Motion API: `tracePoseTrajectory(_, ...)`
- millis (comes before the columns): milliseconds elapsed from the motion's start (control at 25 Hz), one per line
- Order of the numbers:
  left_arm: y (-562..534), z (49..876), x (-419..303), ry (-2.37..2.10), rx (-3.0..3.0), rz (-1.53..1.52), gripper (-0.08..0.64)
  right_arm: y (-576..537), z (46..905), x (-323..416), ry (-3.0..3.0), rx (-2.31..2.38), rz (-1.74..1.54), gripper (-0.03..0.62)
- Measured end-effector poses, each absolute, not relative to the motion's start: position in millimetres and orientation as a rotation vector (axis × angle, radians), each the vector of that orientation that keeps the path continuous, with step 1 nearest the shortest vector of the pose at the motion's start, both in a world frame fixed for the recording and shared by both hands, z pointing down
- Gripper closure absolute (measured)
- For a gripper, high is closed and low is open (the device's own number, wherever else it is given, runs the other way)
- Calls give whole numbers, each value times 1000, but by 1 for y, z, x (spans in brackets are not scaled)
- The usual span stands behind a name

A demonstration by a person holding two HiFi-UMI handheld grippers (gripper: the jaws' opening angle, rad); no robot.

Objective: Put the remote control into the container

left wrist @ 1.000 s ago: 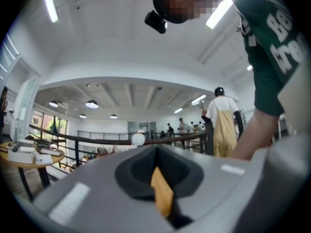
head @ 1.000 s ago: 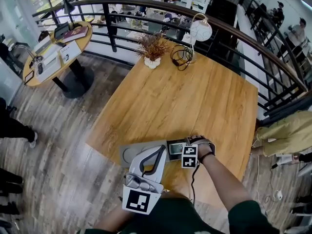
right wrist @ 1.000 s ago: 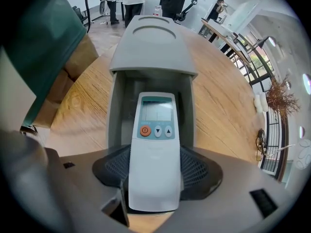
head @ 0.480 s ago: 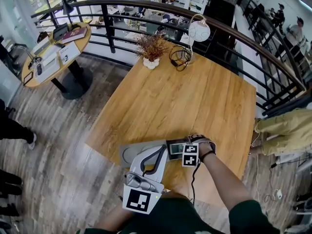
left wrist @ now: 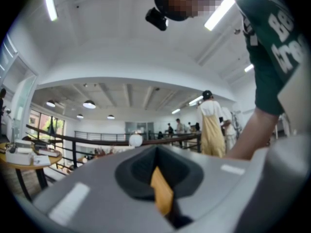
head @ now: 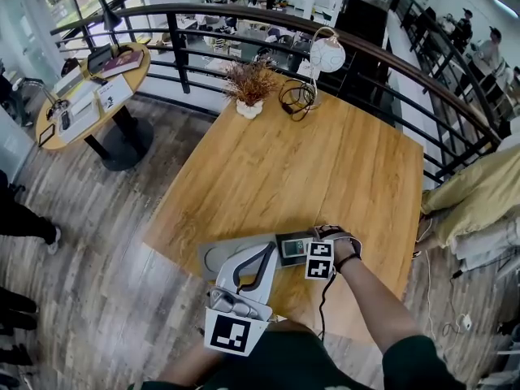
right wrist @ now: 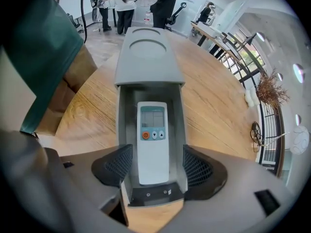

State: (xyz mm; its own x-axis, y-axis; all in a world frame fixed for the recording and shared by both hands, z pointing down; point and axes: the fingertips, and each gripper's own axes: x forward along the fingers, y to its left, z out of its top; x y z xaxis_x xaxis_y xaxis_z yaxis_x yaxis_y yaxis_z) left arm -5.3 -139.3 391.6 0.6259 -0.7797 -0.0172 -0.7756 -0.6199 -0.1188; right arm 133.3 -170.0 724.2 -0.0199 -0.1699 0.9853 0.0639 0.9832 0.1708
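A white remote control [right wrist: 153,140] with an orange button lies flat inside a long grey container [right wrist: 148,52], under its slid-back lid. My right gripper [right wrist: 153,166] stands open, one jaw on each side of the container's near end, nothing pinched. In the head view the container [head: 223,258] sits at the near edge of the wooden table [head: 325,169], with the remote control [head: 294,248] at its right end and the right gripper [head: 304,249] over it. My left gripper [head: 266,250] is held close to my body, jaws together and empty, tips just over the container. In its own view the left gripper [left wrist: 158,178] shows only a thin slit.
A dried plant in a white pot [head: 249,84], a coiled black cable [head: 294,96] and a round white lamp [head: 329,54] stand at the table's far edge by the black railing [head: 187,43]. A round side table [head: 89,88] is far left. A person in pale clothes [head: 479,210] stands right.
Both grippers and the remote control have stayed where they were. Only the person at the right edge has shifted and the head view has tilted slightly.
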Motion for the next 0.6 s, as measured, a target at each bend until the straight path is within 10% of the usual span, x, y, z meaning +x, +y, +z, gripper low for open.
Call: tracePoseTrajectory(600,-138,375,12,1210,-2721,-36,566,-168,648,129,-1803,361,-135,281)
